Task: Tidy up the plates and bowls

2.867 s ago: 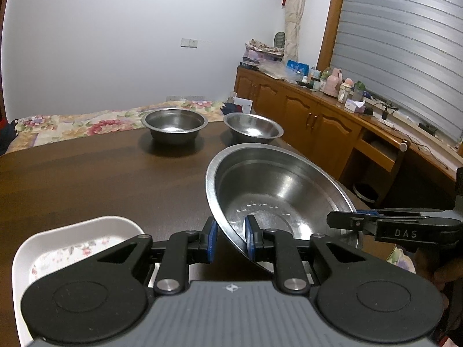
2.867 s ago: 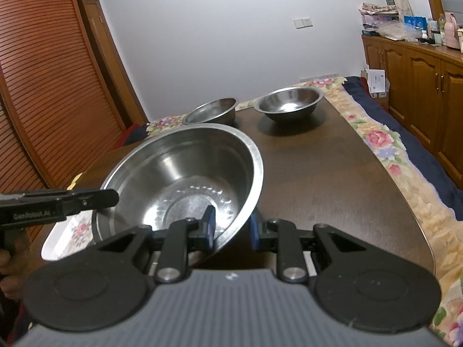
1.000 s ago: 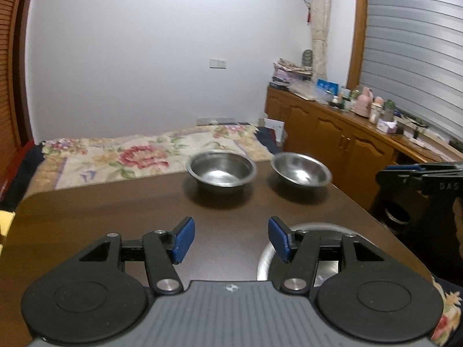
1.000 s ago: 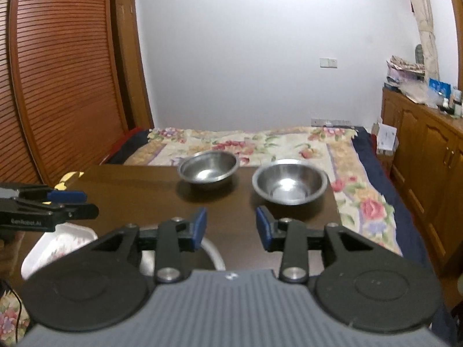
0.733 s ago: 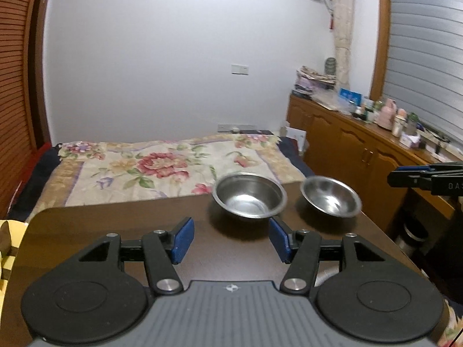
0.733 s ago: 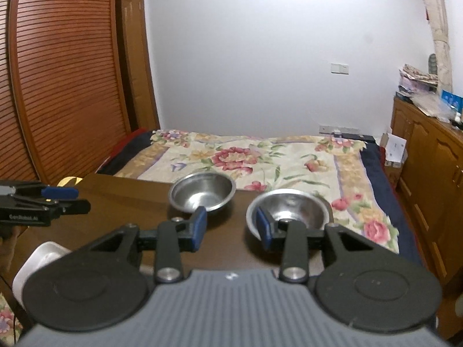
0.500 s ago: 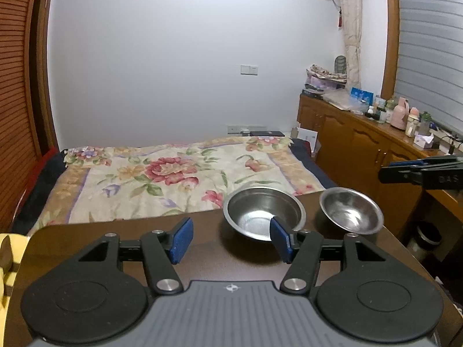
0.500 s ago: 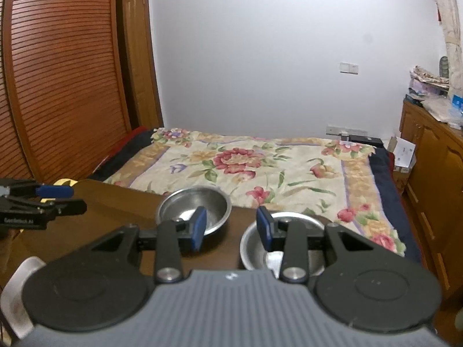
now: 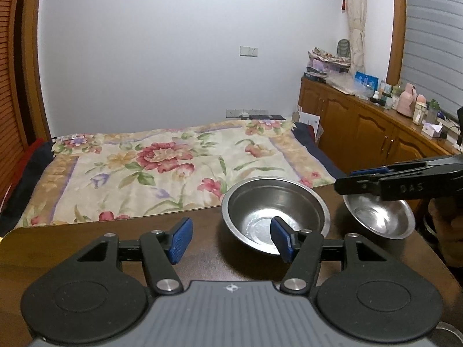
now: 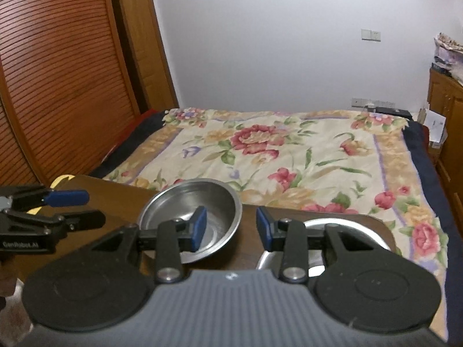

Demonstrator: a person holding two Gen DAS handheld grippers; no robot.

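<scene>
Two steel bowls stand near the far edge of the dark wooden table (image 9: 86, 243). In the left wrist view the left bowl (image 9: 275, 211) is just ahead of my open, empty left gripper (image 9: 231, 238), its right finger over the bowl's near rim. The right bowl (image 9: 379, 217) lies partly behind my right gripper seen from the side. In the right wrist view my right gripper (image 10: 231, 228) is open and empty, between the left bowl (image 10: 199, 211) and the right bowl (image 10: 344, 231), which sits under its right finger.
Beyond the table's far edge lies a bed with a floral cover (image 9: 162, 159). Wooden cabinets (image 9: 370, 127) with clutter on top run along the right wall. A slatted wooden door (image 10: 58, 72) is on the left.
Both grippers let go of the large steel bowl and opened, then moved forward across the table until the two small bowls are close in front.
</scene>
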